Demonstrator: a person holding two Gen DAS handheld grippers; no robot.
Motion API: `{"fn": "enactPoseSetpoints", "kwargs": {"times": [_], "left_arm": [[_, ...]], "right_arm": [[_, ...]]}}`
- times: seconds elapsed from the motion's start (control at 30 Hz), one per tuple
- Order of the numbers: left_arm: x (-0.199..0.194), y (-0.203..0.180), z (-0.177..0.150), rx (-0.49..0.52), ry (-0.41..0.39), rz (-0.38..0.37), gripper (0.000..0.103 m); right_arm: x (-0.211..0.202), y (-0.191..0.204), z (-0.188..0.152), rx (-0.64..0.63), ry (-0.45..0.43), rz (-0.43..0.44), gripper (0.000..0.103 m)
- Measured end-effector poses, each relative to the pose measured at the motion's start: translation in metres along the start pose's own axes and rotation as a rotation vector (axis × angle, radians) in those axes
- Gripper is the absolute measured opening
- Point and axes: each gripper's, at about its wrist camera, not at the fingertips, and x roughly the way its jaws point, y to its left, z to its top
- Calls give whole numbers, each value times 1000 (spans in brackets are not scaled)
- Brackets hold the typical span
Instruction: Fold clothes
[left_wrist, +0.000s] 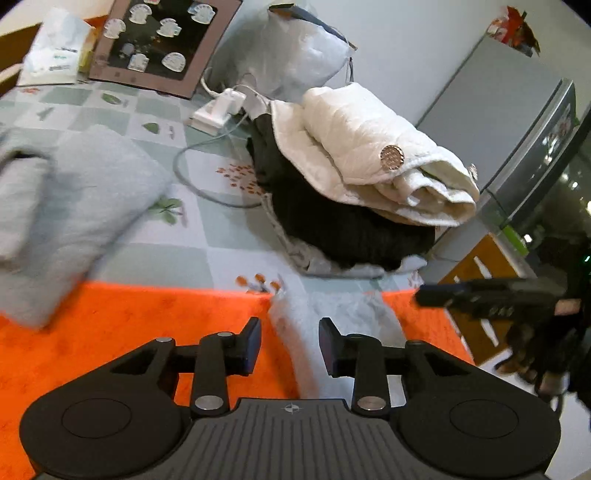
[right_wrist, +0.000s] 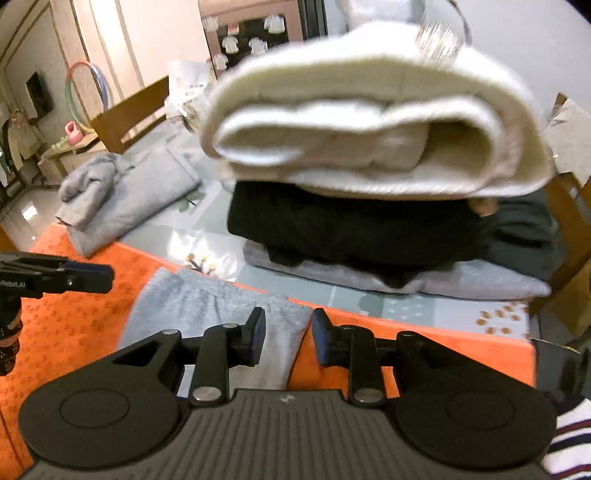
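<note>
Warm indoor light; motion blur throughout; strong fisheye bending, dark corners.

A white charger (left_wrist: 218, 110) and framed board (left_wrist: 159, 40) sit on the checked tablecloth (left_wrist: 236, 236).

Orange mat (left_wrist: 110, 325), light grey garment (right_wrist: 207, 310), cream quilted jacket (left_wrist: 369, 147), black folded clothes (right_wrist: 351, 229), green-checked floral tablecloth (left_wrist: 166, 110)

We read one piece of lettering only: white characters on the side of the left tool (right_wrist: 55, 277), at the left edge of the right wrist view, ending in ".AI"; the letters before it are cut off and blurred, so we leave them unread. The print on the paper packet (left_wrist: 55, 48) at the desk's far corner is too blurred to read.
</note>
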Motion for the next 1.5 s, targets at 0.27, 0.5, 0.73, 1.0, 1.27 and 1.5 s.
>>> {"fn": "enactPoseSetpoints", "kwargs": {"times": [0.27, 0.5, 0.73, 1.0, 1.27, 1.5], "left_arm": [[-65, -18, -50, 42, 88, 26, 36], [-101, -41, -103, 26, 128, 1, 36], [-97, -70, -138, 43, 172, -97, 36], [-63, -83, -159, 66, 246, -120, 35], [-61, -71, -161, 48, 252, -26, 19], [-70, -73, -157, 22, 191, -48, 22]], "right_arm": [[-86, 13, -50, 74, 13, 45, 32], [-133, 45, -137, 145, 71, 58, 32], [-156, 80, -218, 210, 124, 98, 32], [-142, 95, -263, 262, 143, 119, 32], [-147, 69, -263, 320, 118, -13, 17], [-134, 77, -245, 277, 98, 59, 20]]}}
